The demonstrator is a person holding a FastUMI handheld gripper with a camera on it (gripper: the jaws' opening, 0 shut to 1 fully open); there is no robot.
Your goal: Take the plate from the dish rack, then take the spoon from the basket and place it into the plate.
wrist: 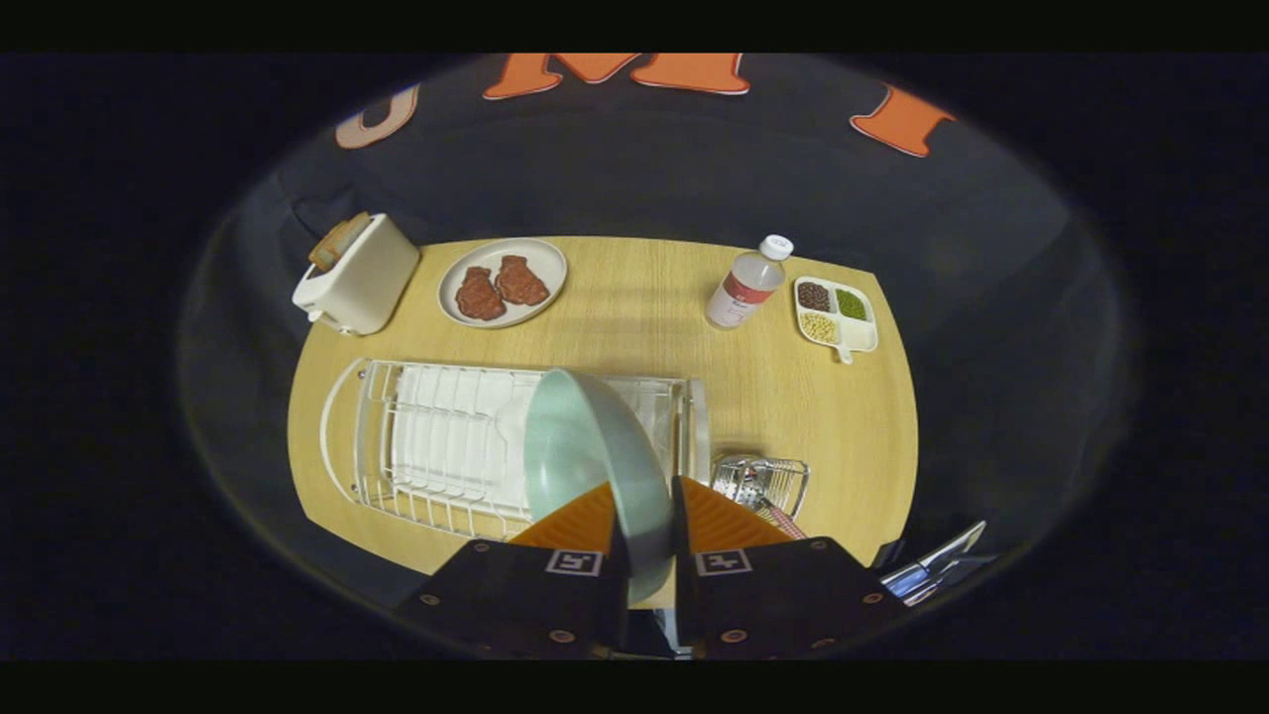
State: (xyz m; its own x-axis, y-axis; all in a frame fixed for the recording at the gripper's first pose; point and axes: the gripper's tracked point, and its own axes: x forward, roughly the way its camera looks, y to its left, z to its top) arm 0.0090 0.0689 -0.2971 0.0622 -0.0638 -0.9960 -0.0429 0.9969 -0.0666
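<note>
A pale green plate (pixel 585 446) stands on edge between my two fingers, which press on its rim; my gripper (pixel 644 516) is shut on it. The plate is lifted above the white wire dish rack (pixel 436 446) and hides part of the rack's right half. To the right of the rack, beside my right finger, sits a small wire basket (pixel 768 481) with a spoon handle (pixel 778 516) poking out toward me.
On the wooden table (pixel 644 307), a white toaster (pixel 357 273) stands far left. Next to it is a plate with two pieces of meat (pixel 503 283). A clear bottle (pixel 749 283) and a divided dish of beans (pixel 836 312) sit far right.
</note>
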